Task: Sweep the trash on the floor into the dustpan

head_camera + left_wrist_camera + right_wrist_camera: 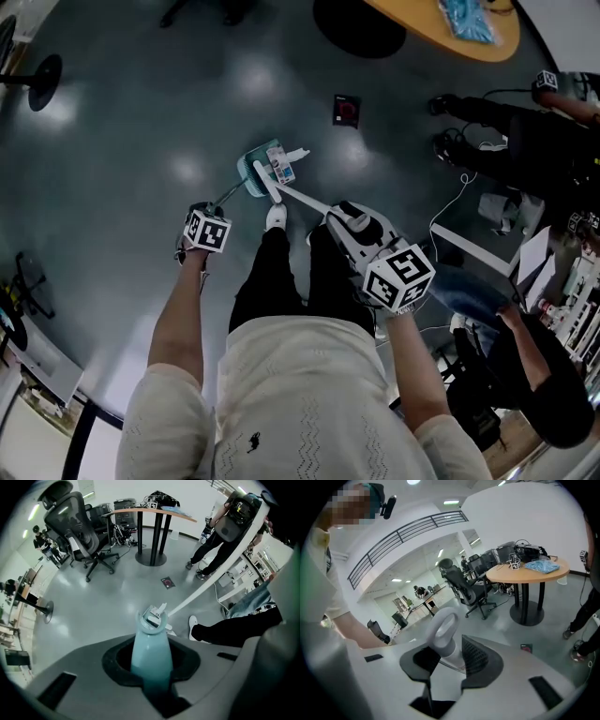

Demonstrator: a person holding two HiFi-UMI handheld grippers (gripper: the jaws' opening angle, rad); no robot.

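Grey, glossy office floor (141, 141) lies under the person's feet. Nearest, the left hand-held gripper (151, 666) is clamped on the long handle of the teal plastic dustpan (251, 171), and the right hand-held gripper (448, 651) is closed round the looped handle of the white broom (305, 199). Just ahead, the pan rests on the floor with pale scraps (281, 166) inside. Farther off, a dark square scrap (346, 110) lies unswept, so the job looks only partly done.

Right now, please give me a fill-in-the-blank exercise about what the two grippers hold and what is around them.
1. The left gripper is shut on the teal handle of the ____.
2. The right gripper is shut on the white handle of the ____.
3. The small dark square item lies on the grey ____.
Missing words: dustpan; broom; floor.
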